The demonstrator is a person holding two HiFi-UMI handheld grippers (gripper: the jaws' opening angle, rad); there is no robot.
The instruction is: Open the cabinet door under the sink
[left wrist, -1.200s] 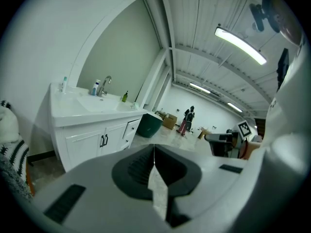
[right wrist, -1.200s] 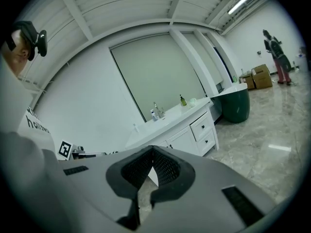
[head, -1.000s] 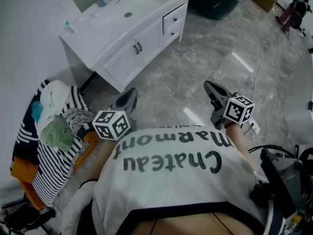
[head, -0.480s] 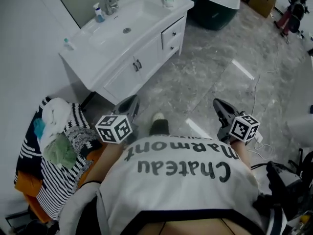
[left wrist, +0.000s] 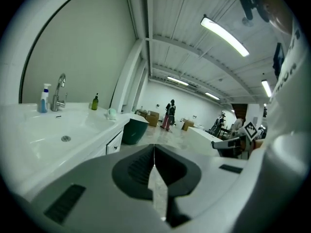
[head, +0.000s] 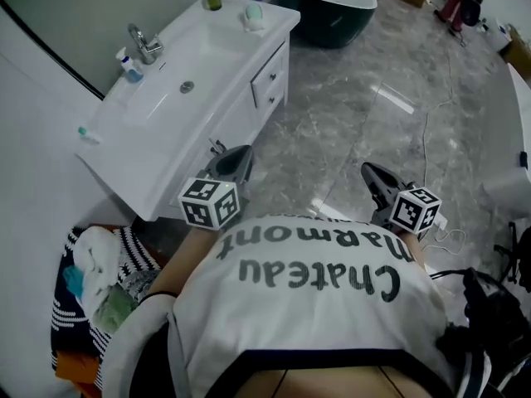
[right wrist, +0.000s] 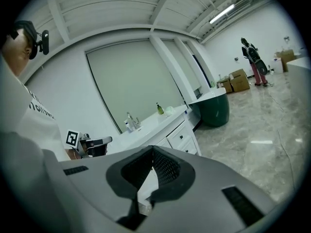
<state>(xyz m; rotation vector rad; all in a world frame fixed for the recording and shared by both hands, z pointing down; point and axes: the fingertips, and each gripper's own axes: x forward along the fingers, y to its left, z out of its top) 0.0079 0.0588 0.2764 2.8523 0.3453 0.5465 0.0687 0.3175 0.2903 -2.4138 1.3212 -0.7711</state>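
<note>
The white vanity with its sink stands at the upper left of the head view. Its cabinet door sits under the basin, shut, with dark handles just left of my left gripper. That gripper is shut and empty, and hovers close to the door front, partly hiding it. My right gripper is shut and empty over the marble floor, well to the right of the vanity. The left gripper view shows shut jaws beside the basin. The right gripper view shows the vanity drawers ahead.
A faucet, bottles and a cup stand on the counter. A dark green tub sits beyond the vanity. A chair piled with clothes is at the lower left. A cable lies on the floor at the right.
I have stepped nearer the vanity, which now sits closer and lower in the head view. The left gripper has moved from the open floor up to the cabinet front. Both grippers stay shut.
</note>
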